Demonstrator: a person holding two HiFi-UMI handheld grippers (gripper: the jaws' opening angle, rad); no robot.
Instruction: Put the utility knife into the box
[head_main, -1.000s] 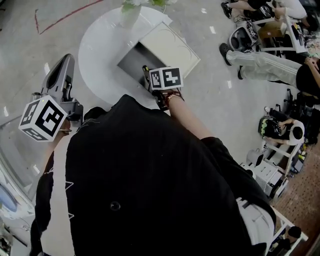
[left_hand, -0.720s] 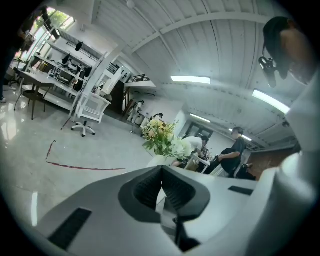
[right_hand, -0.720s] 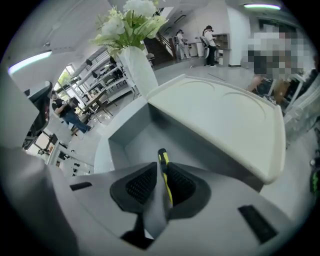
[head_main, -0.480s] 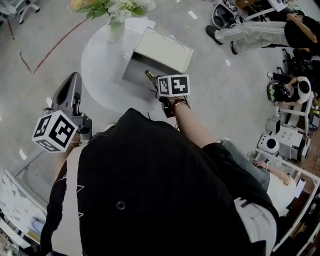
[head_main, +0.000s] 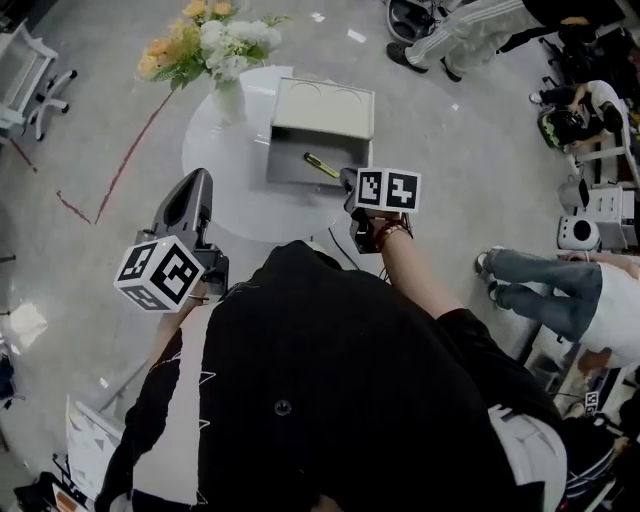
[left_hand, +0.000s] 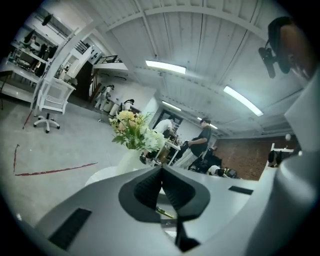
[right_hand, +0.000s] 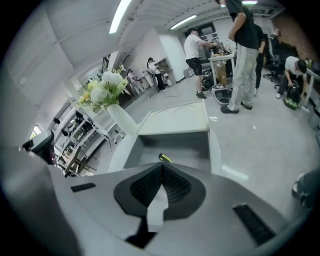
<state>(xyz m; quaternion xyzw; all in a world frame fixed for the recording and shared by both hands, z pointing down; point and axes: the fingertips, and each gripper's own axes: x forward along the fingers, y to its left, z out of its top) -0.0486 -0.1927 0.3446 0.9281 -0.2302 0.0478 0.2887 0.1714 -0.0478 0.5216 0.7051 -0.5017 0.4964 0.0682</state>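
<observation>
The utility knife (head_main: 322, 165), yellow and black, lies slantwise on the floor of the open grey box (head_main: 290, 170), whose lid (head_main: 323, 108) stands tipped back. The box sits on a round white table (head_main: 225, 175). My right gripper (head_main: 348, 178) hovers at the box's near right edge, just short of the knife, jaws shut with nothing between them. In the right gripper view the knife's tip (right_hand: 164, 158) shows beyond the right gripper (right_hand: 162, 168). My left gripper (head_main: 197, 180) is held off the table's left, shut and empty; the left gripper (left_hand: 161, 169) faces the table.
A vase of flowers (head_main: 222, 45) stands at the table's far left, beside the box. A white office chair (head_main: 30, 85) is far left. Several people and equipment crowd the upper right, and a person's legs (head_main: 545, 290) lie close on the right.
The knife was at the right gripper's tip over the box; now it lies on the box floor with the gripper drawn slightly back. The head view has swung, shifting everything right.
</observation>
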